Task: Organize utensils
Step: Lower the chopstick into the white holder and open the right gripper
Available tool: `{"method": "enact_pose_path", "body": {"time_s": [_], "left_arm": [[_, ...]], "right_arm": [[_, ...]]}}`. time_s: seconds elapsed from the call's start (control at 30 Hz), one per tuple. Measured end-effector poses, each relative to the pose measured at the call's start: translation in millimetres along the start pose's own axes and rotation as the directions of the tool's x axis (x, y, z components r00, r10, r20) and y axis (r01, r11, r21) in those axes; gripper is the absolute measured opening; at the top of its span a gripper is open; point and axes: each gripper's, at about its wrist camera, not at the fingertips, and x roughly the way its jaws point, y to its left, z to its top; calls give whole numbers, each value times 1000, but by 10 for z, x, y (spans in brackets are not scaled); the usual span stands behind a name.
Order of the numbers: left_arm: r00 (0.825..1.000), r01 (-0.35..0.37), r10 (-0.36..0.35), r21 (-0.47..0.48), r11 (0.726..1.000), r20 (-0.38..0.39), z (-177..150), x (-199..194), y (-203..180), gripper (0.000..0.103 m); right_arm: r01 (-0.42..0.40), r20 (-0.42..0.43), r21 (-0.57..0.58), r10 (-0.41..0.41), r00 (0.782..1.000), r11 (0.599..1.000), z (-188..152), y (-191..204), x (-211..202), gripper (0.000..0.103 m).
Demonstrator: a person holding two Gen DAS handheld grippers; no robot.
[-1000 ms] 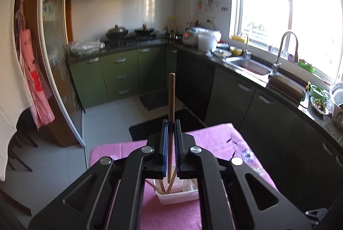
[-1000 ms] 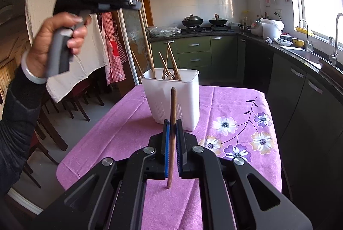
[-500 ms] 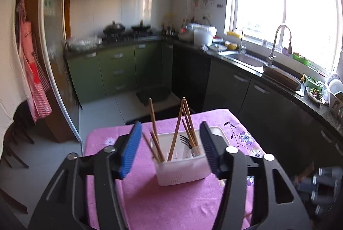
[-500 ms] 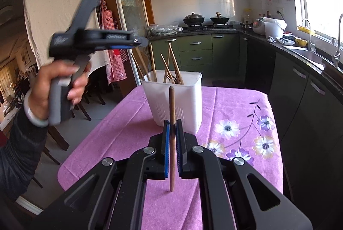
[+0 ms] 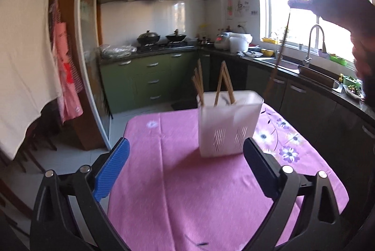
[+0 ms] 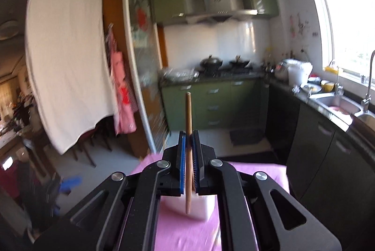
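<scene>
Each hand-held gripper is built of matte black plastic, with two broad arms shaped like open triangular frames that converge toward the fingers. Round silver screws sit at the pivots of each arm, two to a side. The left gripper [image 5: 185, 157] carries long, flat finger pads; the inner face of one pad [image 5: 112, 169] is ribbed bright blue rubber, while the other shows only its black back. The right gripper [image 6: 188, 157] has the same black linkage and silver screws, and its fingers [image 6: 182, 162] are lined with blue ribbed strips along their inner edges.
</scene>
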Motion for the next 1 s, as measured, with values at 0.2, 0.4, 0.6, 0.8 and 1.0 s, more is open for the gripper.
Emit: {"method": "enact_pose_path", "body": {"time_s": [0.2, 0.4, 0.6, 0.8, 1.0], "left_arm": [[1000, -21, 21, -51, 998, -6, -206, -37, 77, 95], [1000, -9, 8, -100, 995, -19, -318, -16, 108, 96], [998, 10, -15, -95, 995, -54, -406, 57, 29, 96], [998, 15, -21, -103, 995, -63, -441, 61, 12, 96], [997, 21, -29, -114, 993, -73, -480, 69, 6, 96]], "right_arm": [[69, -34, -8, -70, 997, 998, 163, -48, 488, 6], [84, -142, -7, -84, 986, 996, -117, -104, 963, 6], [76, -228, -3, -75, 971, 997, -467, -139, 1330, 6], [57, -280, -3, -56, 958, 998, -725, -114, 1455, 13], [35, -192, -7, -35, 981, 999, -815, -22, 872, 25]]}}
